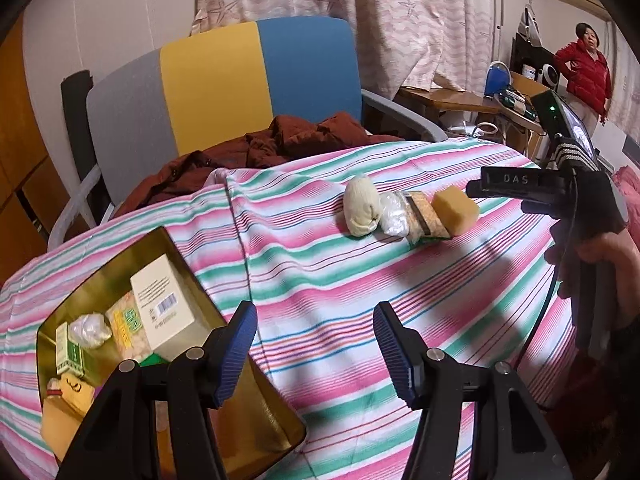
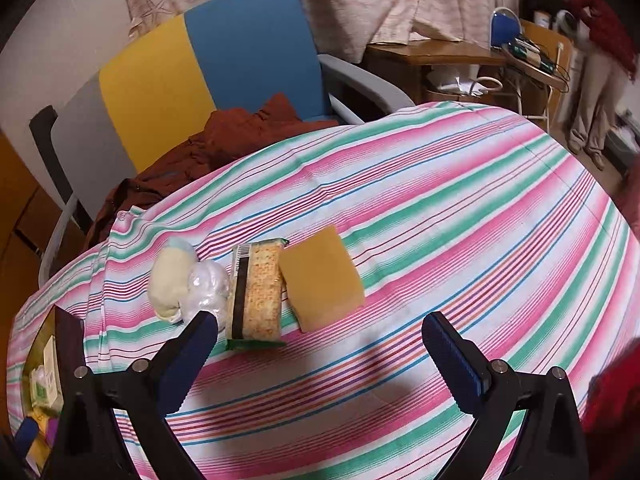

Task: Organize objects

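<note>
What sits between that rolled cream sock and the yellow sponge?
A clear plastic bundle and a wrapped snack pack, shown best in the right wrist view.

left claw (image 1: pixel 316 340) agape, right claw (image 2: pixel 320 356) agape

Far left, a grey, yellow and blue chair (image 1: pixel 224 92) draped with a rust-brown garment (image 1: pixel 256 148), pale patterned curtains (image 1: pixel 400 12) behind, a wooden desk (image 2: pixel 432 54) far right, white wall (image 1: pixel 100 12) at left.
</note>
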`<state>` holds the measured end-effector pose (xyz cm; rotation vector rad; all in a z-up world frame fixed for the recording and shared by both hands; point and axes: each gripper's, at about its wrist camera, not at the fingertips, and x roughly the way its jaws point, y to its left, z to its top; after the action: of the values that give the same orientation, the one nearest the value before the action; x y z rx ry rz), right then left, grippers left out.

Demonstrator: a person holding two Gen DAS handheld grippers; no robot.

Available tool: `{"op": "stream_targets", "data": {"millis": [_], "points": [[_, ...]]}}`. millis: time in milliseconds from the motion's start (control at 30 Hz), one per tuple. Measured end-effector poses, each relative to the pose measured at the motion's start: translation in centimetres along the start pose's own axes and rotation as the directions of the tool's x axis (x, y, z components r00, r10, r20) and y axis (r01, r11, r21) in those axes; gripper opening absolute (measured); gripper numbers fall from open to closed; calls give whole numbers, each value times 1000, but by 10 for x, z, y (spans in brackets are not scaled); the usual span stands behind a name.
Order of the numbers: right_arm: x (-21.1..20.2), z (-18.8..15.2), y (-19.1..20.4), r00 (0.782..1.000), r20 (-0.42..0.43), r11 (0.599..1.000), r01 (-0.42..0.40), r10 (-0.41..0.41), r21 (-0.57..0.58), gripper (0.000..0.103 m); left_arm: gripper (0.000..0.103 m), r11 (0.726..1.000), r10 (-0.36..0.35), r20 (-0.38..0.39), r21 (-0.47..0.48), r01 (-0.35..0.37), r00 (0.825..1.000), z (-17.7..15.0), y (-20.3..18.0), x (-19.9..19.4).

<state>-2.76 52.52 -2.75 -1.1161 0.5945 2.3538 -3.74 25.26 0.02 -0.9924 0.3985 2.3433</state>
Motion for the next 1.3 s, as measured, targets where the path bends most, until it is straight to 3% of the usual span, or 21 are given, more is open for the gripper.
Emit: {"op": "stream_targets", "data": {"millis": [433,867,1067,1200,1300], "points": [[4,2,1,1000,-13,1000,-6,5,-2,103,61,999,-23,-21,43,24,1000,20,-20,27],[5,2,-2,1000,-27,1000,-6,7,16,103,61,998,-50,-90,24,52,995,31,-27,62],[6,3,-6,999,-34,999,-2,3,35,103,61,986,-139,-156,-114,122,978,43,-11,89],[9,4,-9,999,-50,999,-3,5,50,103,61,957,-211,-173,-239,167,962,54,7,108],[8,4,-11,999,-50,998,-8,11,54,103,61,944,-231,-173,-279,177,957,62,13,118]]}}
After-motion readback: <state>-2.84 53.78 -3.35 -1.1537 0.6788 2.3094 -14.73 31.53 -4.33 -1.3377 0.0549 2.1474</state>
